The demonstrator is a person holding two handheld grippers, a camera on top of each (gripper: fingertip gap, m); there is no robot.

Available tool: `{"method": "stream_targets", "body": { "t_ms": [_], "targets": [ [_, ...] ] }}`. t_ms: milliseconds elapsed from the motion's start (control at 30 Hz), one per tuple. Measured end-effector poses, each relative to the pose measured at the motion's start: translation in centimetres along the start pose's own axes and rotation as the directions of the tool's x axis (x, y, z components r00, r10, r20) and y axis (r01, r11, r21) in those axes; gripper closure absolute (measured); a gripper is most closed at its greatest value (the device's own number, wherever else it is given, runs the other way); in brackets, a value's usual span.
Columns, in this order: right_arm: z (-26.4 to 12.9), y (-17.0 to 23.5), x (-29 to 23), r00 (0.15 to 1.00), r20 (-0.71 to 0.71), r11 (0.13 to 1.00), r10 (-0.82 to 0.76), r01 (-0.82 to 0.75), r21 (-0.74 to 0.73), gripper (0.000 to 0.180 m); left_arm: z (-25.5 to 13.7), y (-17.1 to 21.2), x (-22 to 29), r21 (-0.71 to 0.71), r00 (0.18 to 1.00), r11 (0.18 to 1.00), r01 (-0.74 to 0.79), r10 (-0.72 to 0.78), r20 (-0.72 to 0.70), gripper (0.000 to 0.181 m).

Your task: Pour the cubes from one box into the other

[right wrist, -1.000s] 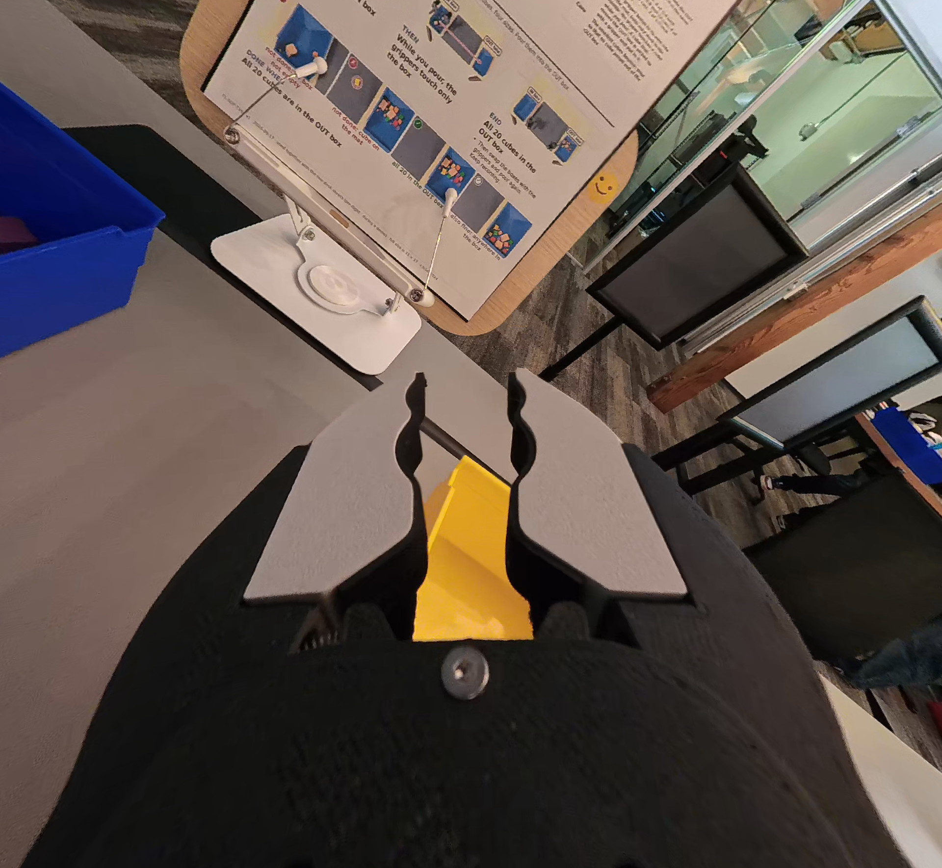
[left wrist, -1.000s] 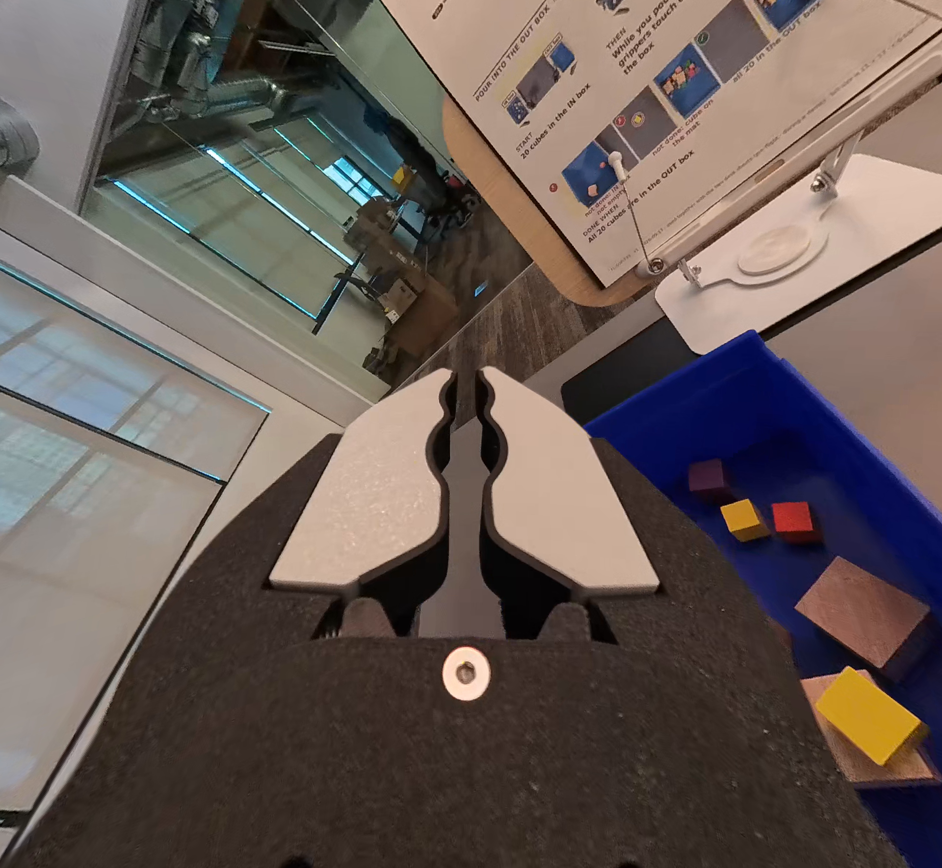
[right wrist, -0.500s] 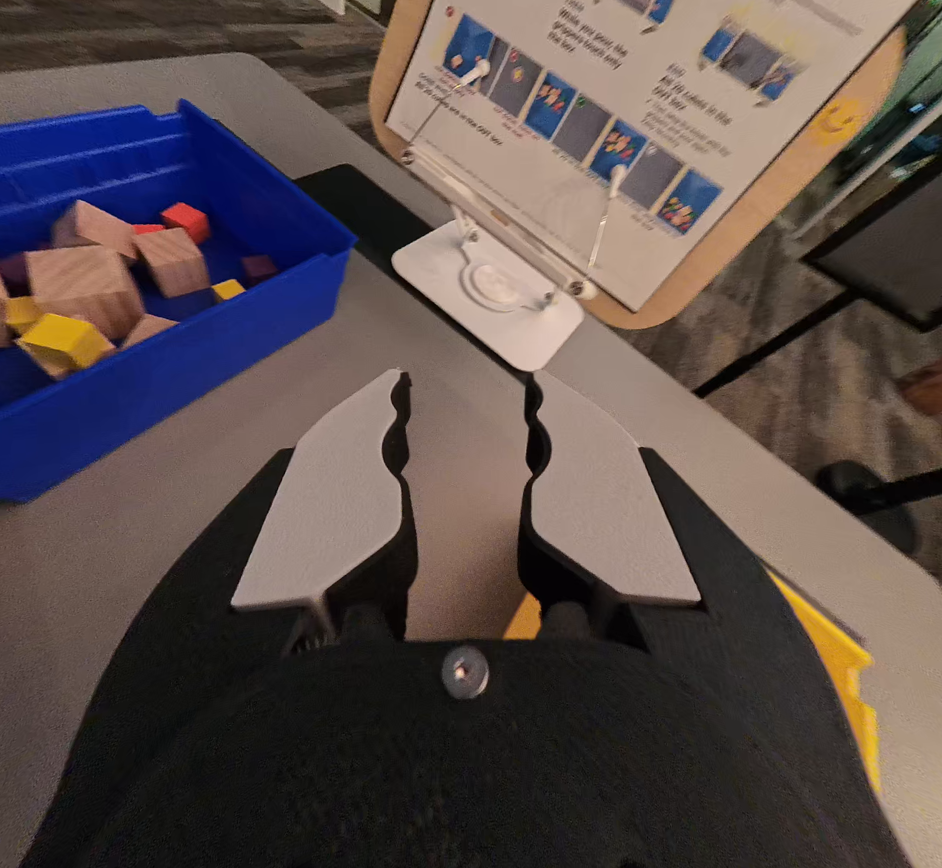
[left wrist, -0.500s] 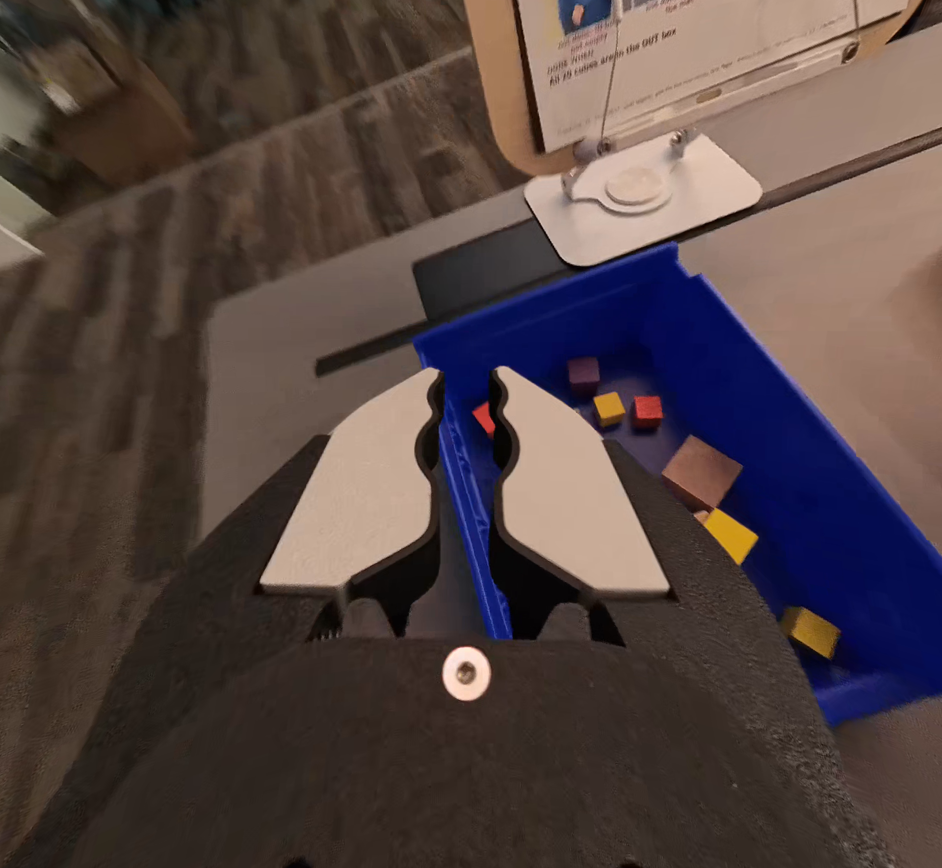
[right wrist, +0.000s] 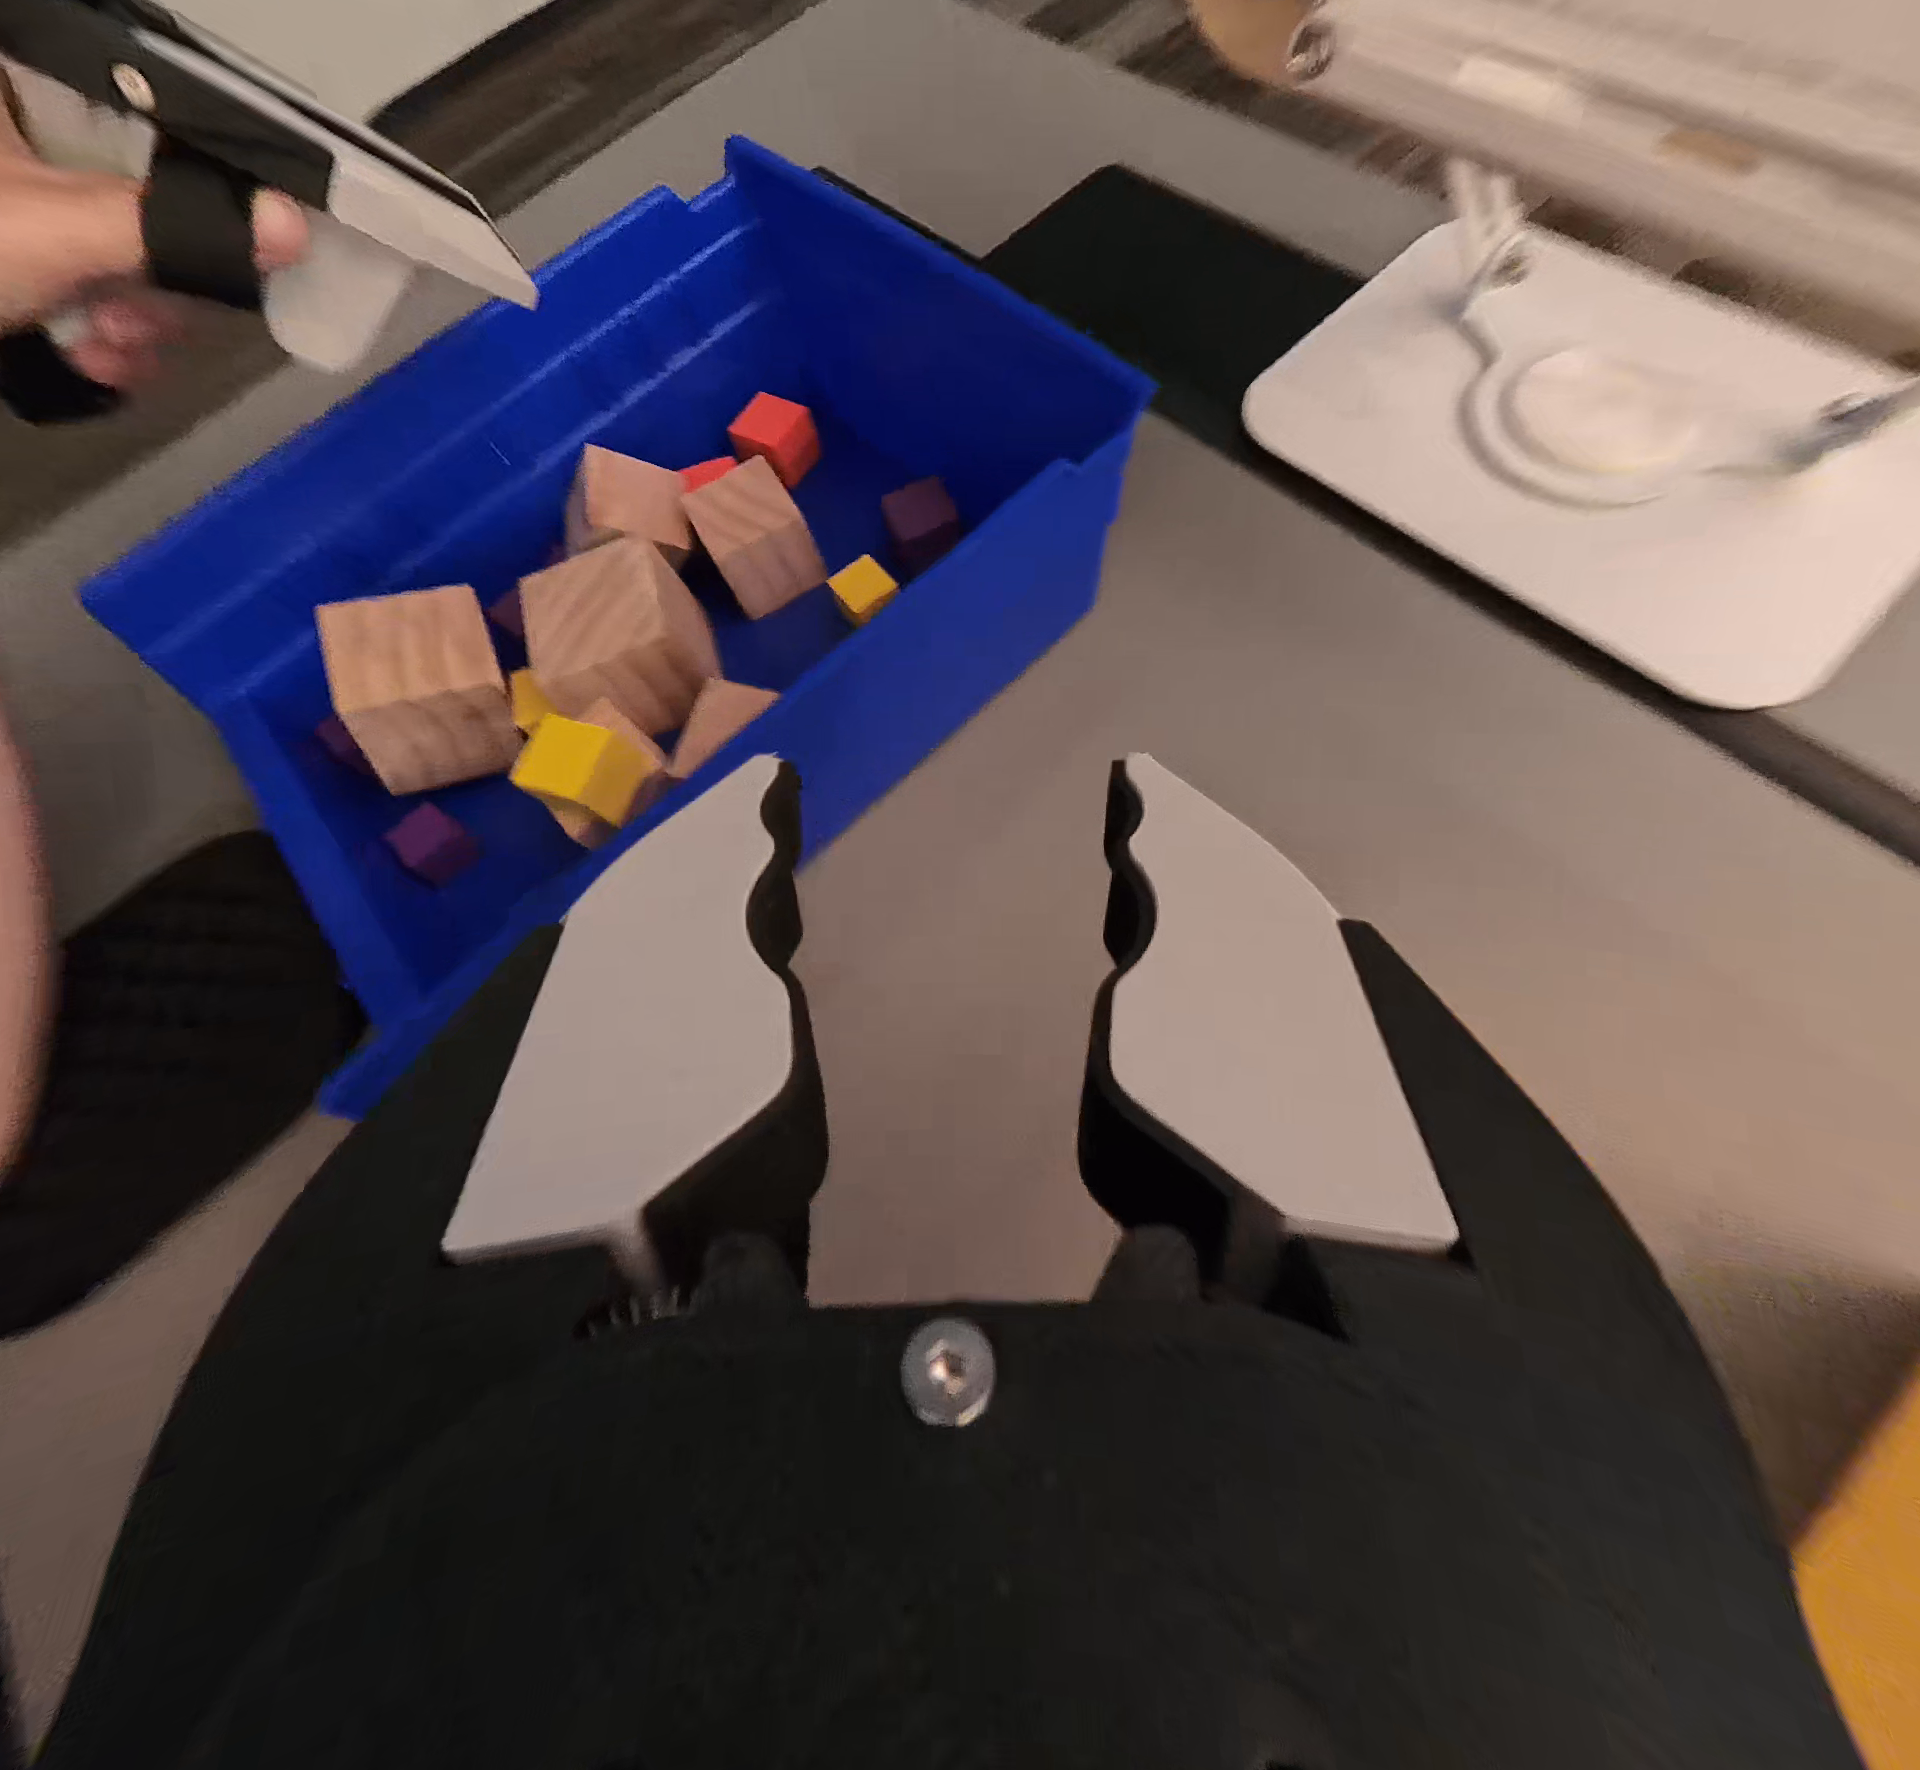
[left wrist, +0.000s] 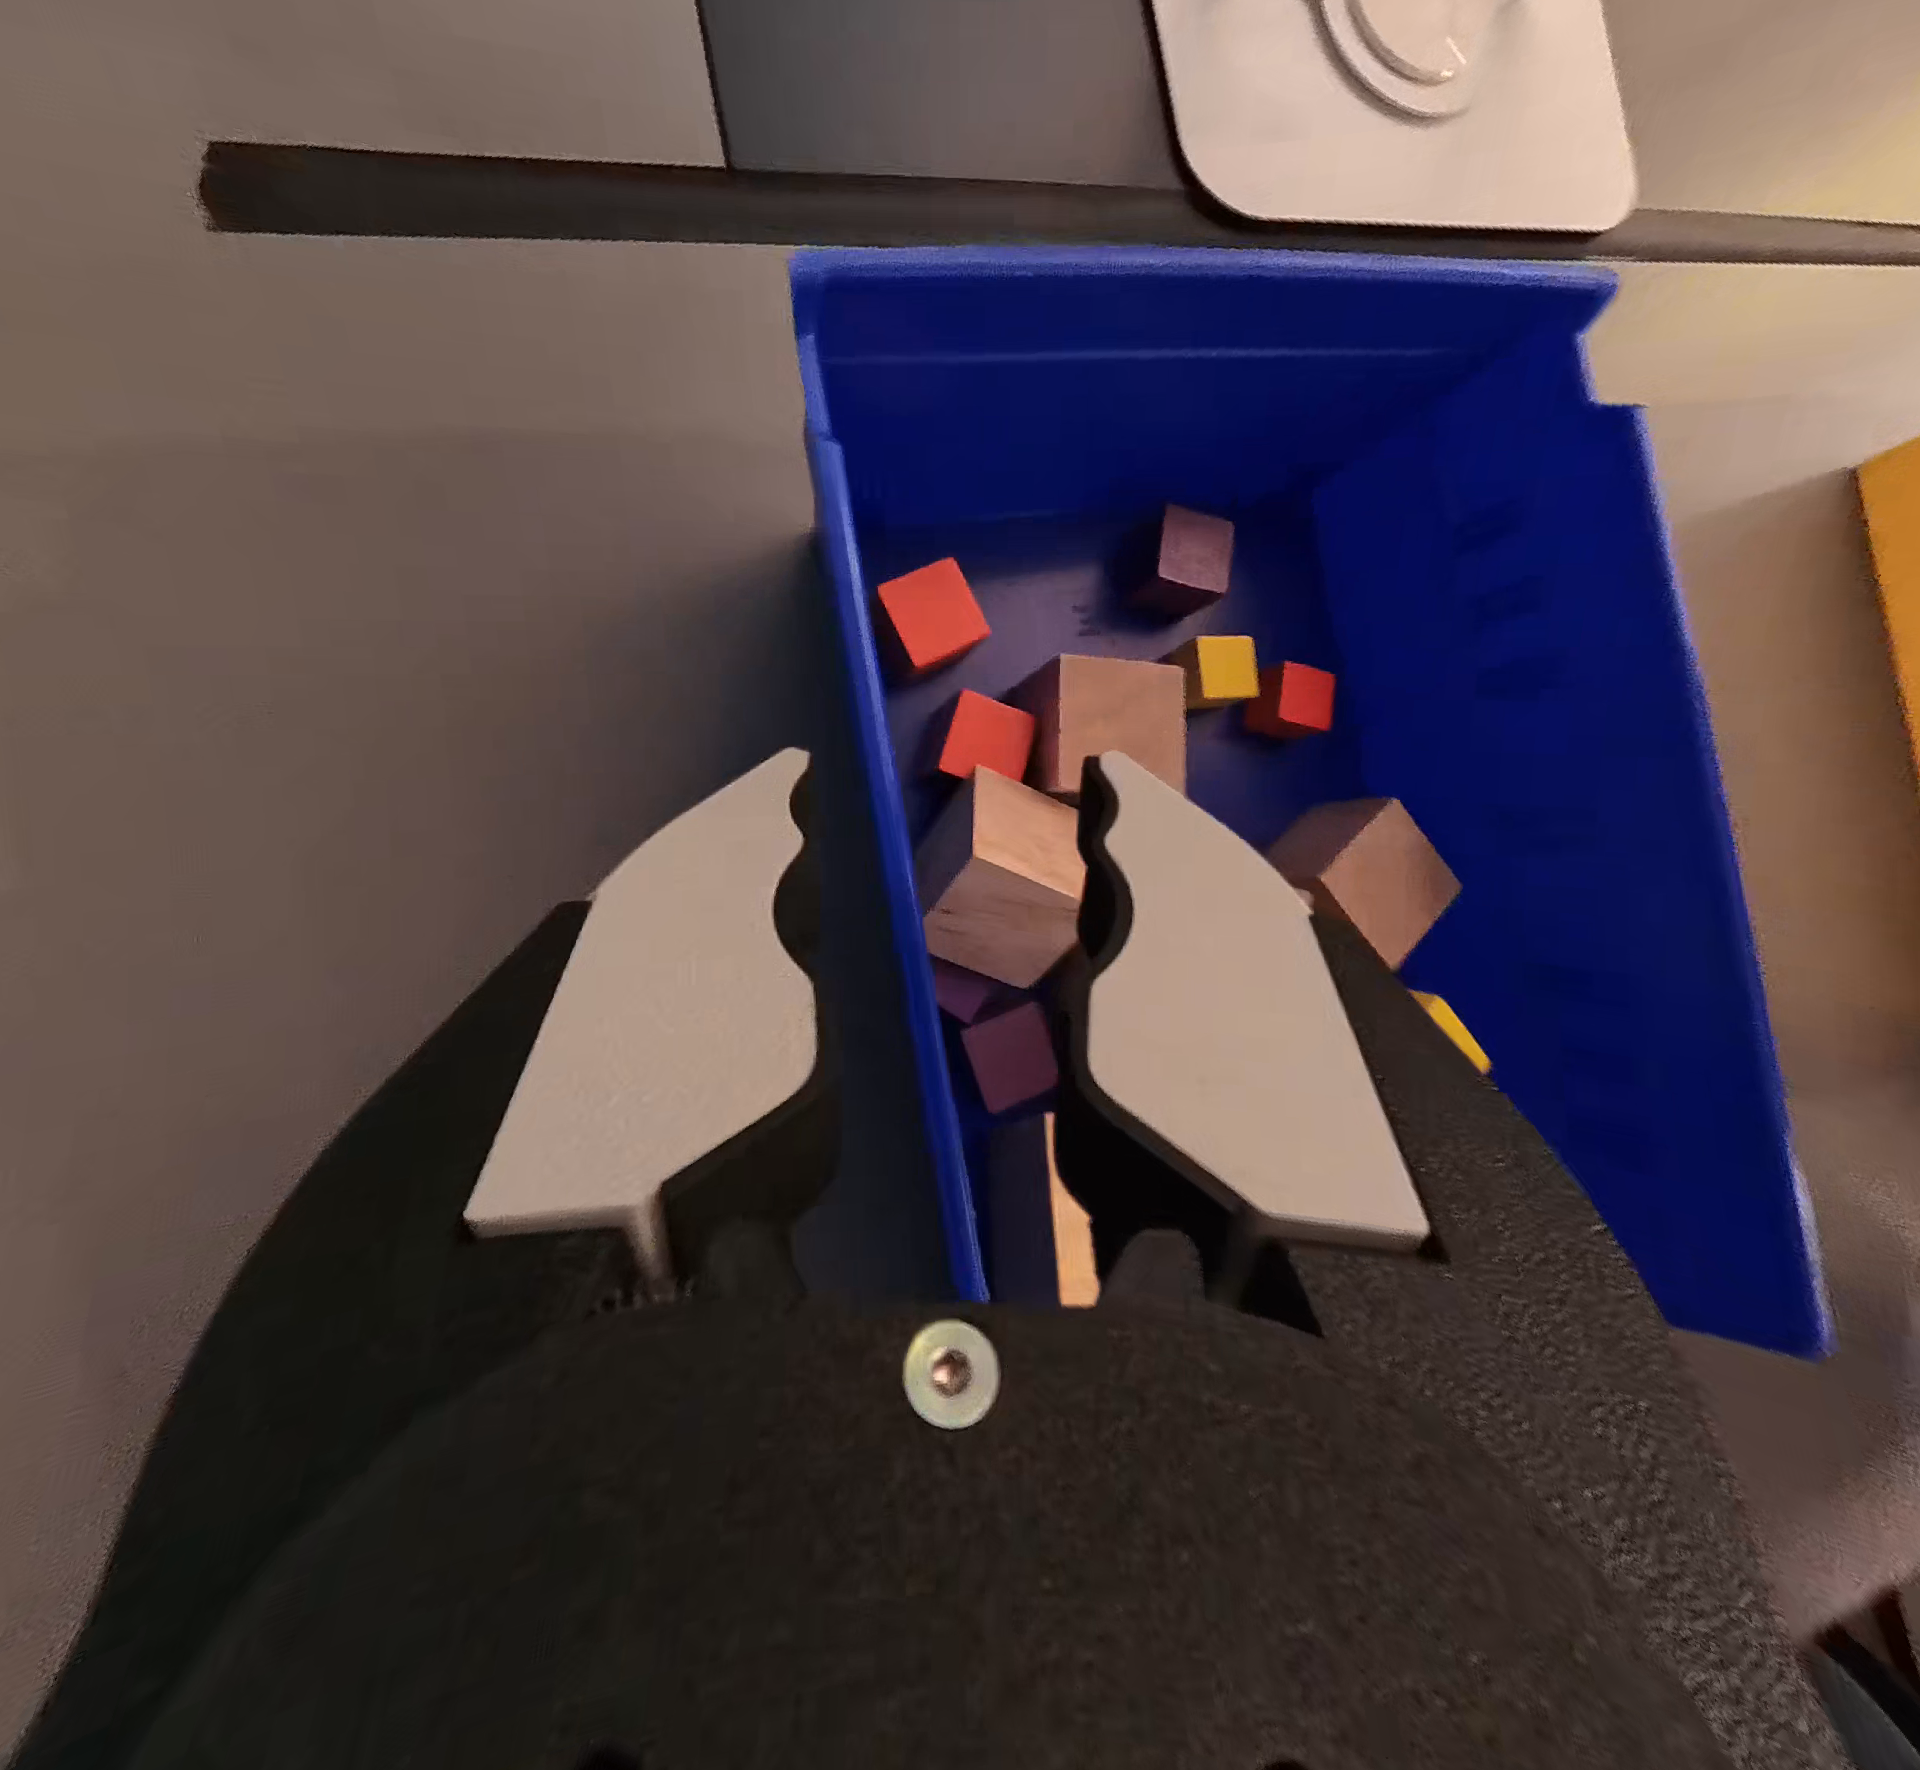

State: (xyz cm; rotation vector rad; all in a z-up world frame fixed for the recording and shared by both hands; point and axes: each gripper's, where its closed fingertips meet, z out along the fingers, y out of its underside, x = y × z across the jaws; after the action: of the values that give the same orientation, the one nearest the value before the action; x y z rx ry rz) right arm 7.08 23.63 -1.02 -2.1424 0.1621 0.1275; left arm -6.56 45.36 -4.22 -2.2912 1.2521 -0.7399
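Over the grey tabletop (right wrist: 1247,681), the left gripper (left wrist: 940,790) straddles the left wall of the blue box (left wrist: 1538,785), one finger outside and one inside among the cubes (left wrist: 1117,733), jaws apart and not yet pinched on the wall. From the right wrist view the same left gripper (right wrist: 457,255) shows at the box's far rim, held by a person's hand (right wrist: 104,234). The right gripper (right wrist: 951,790) hangs spread and empty above bare table just beside the box's near wall (right wrist: 935,650). A sliver of the yellow box (left wrist: 1893,598) shows at the right edge of the left view, apart from the blue one. Judgement: the step in hand is taking hold of the blue box; it would go best with the left fingers seated deep on the wall before closing, and the right gripper brought to the opposite wall so the tilt is controlled from two sides. Blue box: rigid moulded plastic, smooth, thin-walled, with a stepped rim. Contents: several large plain wooden cubes with visible grain, plus small painted red, yellow and purple cubes, loose and likely to tumble quickly. Gripper fingers: flat grey plates with scalloped inner edges on matte black bodies. A white stand base (right wrist: 1621,494) sits beyond the box.
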Motion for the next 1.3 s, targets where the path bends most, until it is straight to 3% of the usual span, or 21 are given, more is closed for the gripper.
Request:
{"method": "stream_targets", "body": {
  "t_ms": [133, 267, 467, 733, 1033, 1300],
  "targets": [
    [3.2, -1.7, -1.1, 0.959, 0.119, 0.966, 0.256, -0.257, -0.005, 0.124, 0.8, 0.4, -1.3, -0.045, 0.994, 0.999, -0.025, 0.029, 0.103, 0.137],
    [6.5, 0.3, -0.4, 0.963, 0.01, 0.949, 0.27, -0.265, -0.173, 0.121, 1.9, 1.9, -2.3, -0.142, 0.987, 0.99, -0.024, 0.046, 0.153, 0.141],
    [9.4, 2.0, -1.4, 0.925, -0.03, 0.866, 0.379, -0.365, -0.342, 0.119, 2.8, 2.4, -2.7, -0.185, 0.983, 0.982, -0.032, 0.064, 0.17, 0.155],
    [10.9, 4.1, -2.8, 0.923, -0.15, 0.759, 0.353, -0.377, -0.531, 0.124, 4.2, 3.7, -2.1, -0.272, 0.986, 0.961, -0.052, 0.093, 0.141, 0.175],
    [11.7, 7.4, -3.3, 0.932, -0.227, 0.631, 0.282, -0.359, -0.687, 0.153, 4.3, 3.9, -1.6, -0.284, 0.984, 0.956, -0.074, 0.116, 0.133, 0.175],
    [9.8, 8.5, 0.0, 0.926, -0.293, 0.602, 0.239, -0.378, -0.703, 0.168, 4.8, 4.8, 1.9, -0.355, 0.98, 0.922, -0.152, 0.188, 0.069, 0.168]
  ]
}}
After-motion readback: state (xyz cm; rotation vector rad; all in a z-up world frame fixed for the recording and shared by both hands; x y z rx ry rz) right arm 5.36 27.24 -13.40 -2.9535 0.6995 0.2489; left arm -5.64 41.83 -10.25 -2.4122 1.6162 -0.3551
